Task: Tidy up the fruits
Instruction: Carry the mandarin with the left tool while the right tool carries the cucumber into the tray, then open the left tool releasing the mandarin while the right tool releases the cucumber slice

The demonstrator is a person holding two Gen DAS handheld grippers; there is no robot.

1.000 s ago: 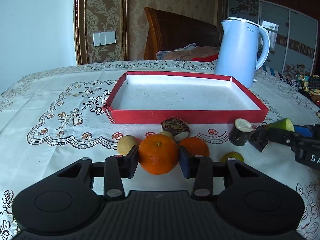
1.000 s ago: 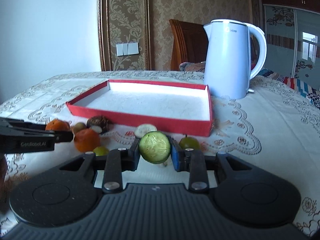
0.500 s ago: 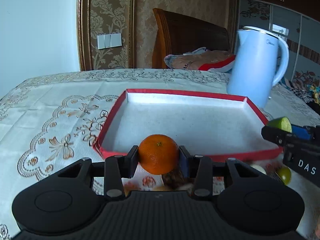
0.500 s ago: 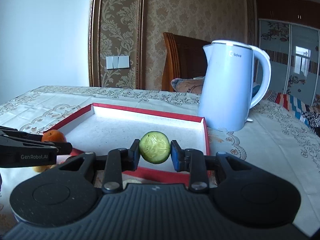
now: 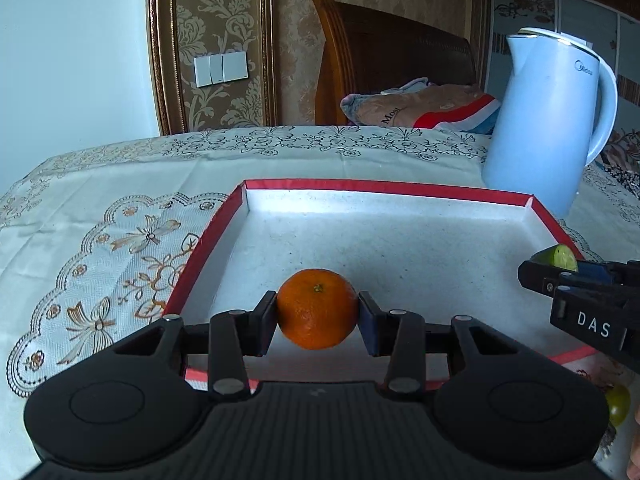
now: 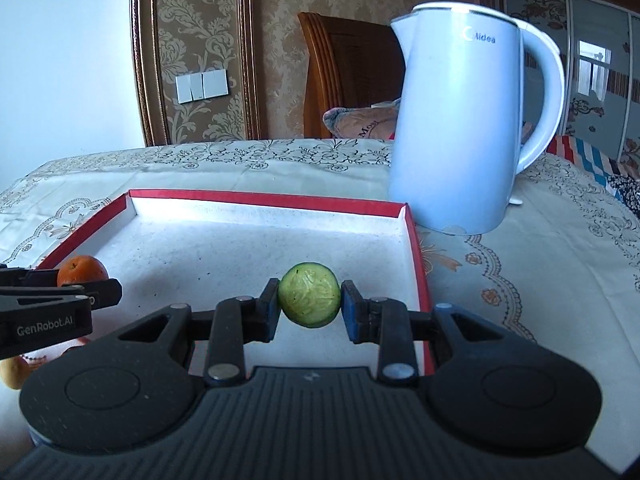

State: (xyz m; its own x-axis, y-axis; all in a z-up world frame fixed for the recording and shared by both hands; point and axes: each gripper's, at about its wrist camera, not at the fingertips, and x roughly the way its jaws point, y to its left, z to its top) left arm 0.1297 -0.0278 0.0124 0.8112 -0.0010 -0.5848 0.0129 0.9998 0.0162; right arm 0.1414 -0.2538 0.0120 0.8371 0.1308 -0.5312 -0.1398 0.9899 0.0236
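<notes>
My left gripper is shut on an orange tangerine, held above the near left part of a shallow red tray with a white floor. My right gripper is shut on a green cut fruit piece, its pale cut face toward the camera, above the tray's near right part. In the left wrist view the right gripper comes in from the right with the green piece. In the right wrist view the left gripper shows at the left with the tangerine.
A pale blue electric kettle stands just behind the tray's far right corner. A green fruit and a yellowish fruit lie on the embroidered tablecloth in front of the tray. A wooden chair with a cushion stands behind the table.
Both grippers have carried their fruit forward from the cloth in front of the tray to over the tray's floor. The loose fruits on the cloth have dropped out of sight below.
</notes>
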